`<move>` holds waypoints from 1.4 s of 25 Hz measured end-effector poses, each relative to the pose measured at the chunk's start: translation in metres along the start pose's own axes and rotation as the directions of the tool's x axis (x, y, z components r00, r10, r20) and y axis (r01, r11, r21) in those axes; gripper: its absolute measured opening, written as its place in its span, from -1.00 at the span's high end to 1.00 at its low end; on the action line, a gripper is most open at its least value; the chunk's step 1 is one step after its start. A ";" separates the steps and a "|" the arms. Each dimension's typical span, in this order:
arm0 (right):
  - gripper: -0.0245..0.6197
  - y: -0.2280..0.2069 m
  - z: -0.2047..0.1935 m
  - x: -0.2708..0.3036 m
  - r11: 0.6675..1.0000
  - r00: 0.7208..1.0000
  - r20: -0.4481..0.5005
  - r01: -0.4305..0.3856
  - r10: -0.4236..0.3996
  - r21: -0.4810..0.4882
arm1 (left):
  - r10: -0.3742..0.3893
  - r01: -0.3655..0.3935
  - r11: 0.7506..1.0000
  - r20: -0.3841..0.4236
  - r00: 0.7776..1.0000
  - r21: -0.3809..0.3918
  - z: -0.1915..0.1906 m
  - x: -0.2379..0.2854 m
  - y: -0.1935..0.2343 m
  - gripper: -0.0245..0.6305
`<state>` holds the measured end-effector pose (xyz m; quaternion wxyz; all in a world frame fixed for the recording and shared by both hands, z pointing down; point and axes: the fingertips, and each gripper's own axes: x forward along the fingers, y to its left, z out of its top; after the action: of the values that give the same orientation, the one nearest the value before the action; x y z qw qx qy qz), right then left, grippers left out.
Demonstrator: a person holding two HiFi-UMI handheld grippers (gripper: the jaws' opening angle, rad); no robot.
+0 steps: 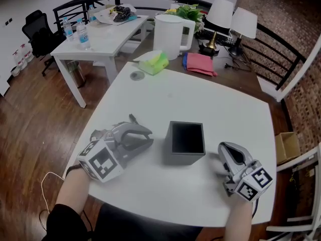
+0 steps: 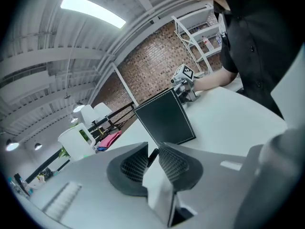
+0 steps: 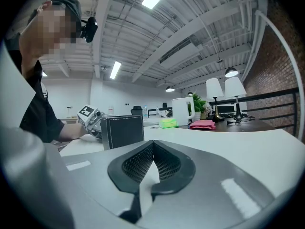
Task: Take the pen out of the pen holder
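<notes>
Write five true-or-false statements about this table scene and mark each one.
1. The pen holder stands on the white table between the left gripper and the right gripper. True.
2. The pen holder lies tipped on its side. False: it stands upright, with its opening facing up.
3. The right gripper's jaws gape wide. False: they are closed together with nothing between them.
4. A green packet lies near the white table's far edge. True.
5. A pink cloth lies right beside the pen holder. False: it lies on the brown table beyond the white one.
</notes>
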<state>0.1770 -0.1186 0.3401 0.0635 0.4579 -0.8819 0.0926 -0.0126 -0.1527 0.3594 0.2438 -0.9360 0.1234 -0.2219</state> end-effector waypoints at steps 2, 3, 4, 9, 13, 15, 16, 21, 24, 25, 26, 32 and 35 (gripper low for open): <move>0.88 0.000 0.000 0.000 1.000 1.000 0.000 0.000 0.000 -0.001 | -0.010 0.011 1.000 0.015 1.000 -0.027 0.001 0.000 0.002 0.72; 0.88 0.000 -0.001 0.000 1.000 1.000 -0.001 0.000 0.000 -0.001 | -0.016 0.017 0.999 0.022 1.000 -0.040 0.001 0.000 0.002 0.72; 0.88 0.000 -0.001 0.001 1.000 1.000 -0.001 -0.001 0.001 -0.001 | -0.021 0.023 0.998 0.029 0.999 -0.054 0.001 0.000 0.002 0.71; 0.88 0.001 0.000 0.001 1.000 1.000 -0.002 -0.001 0.001 0.000 | -0.053 0.057 0.993 0.048 0.997 -0.101 0.003 -0.001 0.005 0.59; 0.88 0.001 -0.001 0.001 1.000 1.000 -0.003 -0.002 0.002 -0.001 | -0.050 0.058 0.990 0.065 0.997 -0.131 0.002 -0.002 0.007 0.54; 0.88 0.000 -0.001 0.001 1.000 1.000 -0.004 -0.001 0.001 -0.001 | -0.081 0.095 0.981 0.091 0.993 -0.168 0.004 -0.004 0.004 0.49; 0.88 0.000 -0.001 0.001 1.000 1.000 -0.006 0.000 0.000 -0.001 | -0.105 0.125 0.972 0.109 0.988 -0.197 0.006 -0.005 0.002 0.42; 0.88 0.000 -0.001 0.002 1.000 1.000 -0.002 0.000 0.000 0.000 | -0.093 0.148 0.941 0.186 0.978 -0.306 0.012 -0.013 0.009 0.33; 0.88 -0.001 -0.001 0.001 1.000 1.000 0.001 0.000 0.000 0.000 | -0.018 0.097 0.923 0.211 0.977 -0.372 0.012 -0.019 0.021 0.33; 0.88 0.000 -0.001 0.001 1.000 1.000 0.001 0.000 0.000 0.000 | 0.001 0.085 0.916 0.212 0.977 -0.392 0.011 -0.021 0.025 0.33; 0.88 0.000 -0.001 0.001 1.000 1.000 0.002 0.000 0.000 -0.001 | 0.014 0.075 0.909 0.211 0.977 -0.409 0.010 -0.023 0.027 0.33; 0.88 0.000 -0.001 0.001 1.000 1.000 0.006 -0.001 0.001 -0.002 | 0.195 -0.129 0.849 0.078 0.978 -0.512 -0.020 -0.028 0.050 0.36; 0.88 -0.001 -0.001 0.000 1.000 1.000 0.006 0.000 0.000 -0.001 | 0.289 -0.199 0.744 0.038 0.957 -0.637 -0.034 -0.037 0.063 0.44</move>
<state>0.1781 -0.1189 0.3409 0.0612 0.4583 -0.8820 0.0910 -0.0690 -0.2069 0.3409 -0.0469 -0.9518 0.2949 -0.0707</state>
